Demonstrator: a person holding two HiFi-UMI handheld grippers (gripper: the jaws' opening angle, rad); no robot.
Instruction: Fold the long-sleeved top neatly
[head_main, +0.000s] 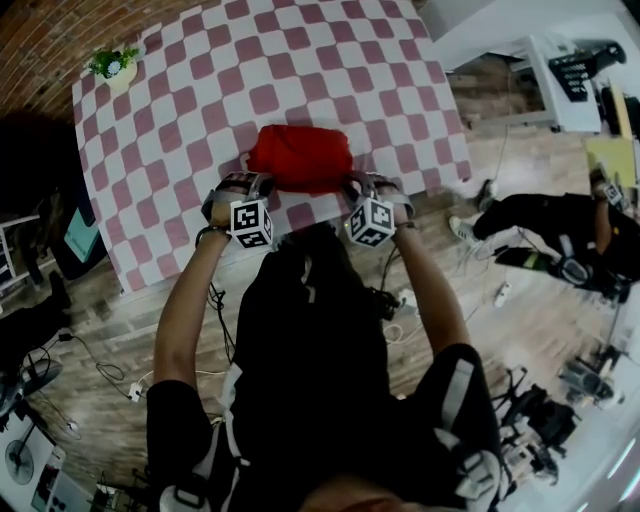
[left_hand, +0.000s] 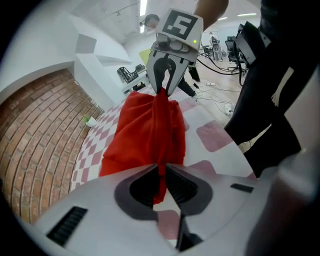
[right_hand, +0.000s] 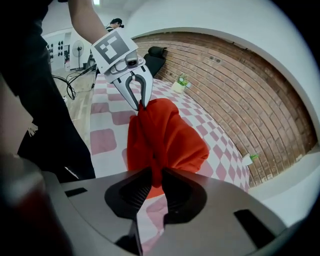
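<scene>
The red long-sleeved top (head_main: 300, 157) lies bunched near the front edge of the checked table (head_main: 200, 90). My left gripper (head_main: 243, 187) is shut on its left near corner, and my right gripper (head_main: 362, 188) is shut on its right near corner. In the left gripper view the red top (left_hand: 147, 135) runs from between my own jaws (left_hand: 161, 181) across to the right gripper (left_hand: 163, 90), which pinches the far end. The right gripper view mirrors this: the red cloth (right_hand: 165, 137) is pinched in my jaws (right_hand: 155, 184) and by the left gripper (right_hand: 140, 103) beyond.
A small potted plant (head_main: 114, 65) stands at the table's far left corner. Cables (head_main: 110, 370) lie on the wooden floor beside me. Another person (head_main: 560, 235) sits on the floor to the right, next to white furniture (head_main: 560, 80). A brick wall (right_hand: 240, 90) runs behind the table.
</scene>
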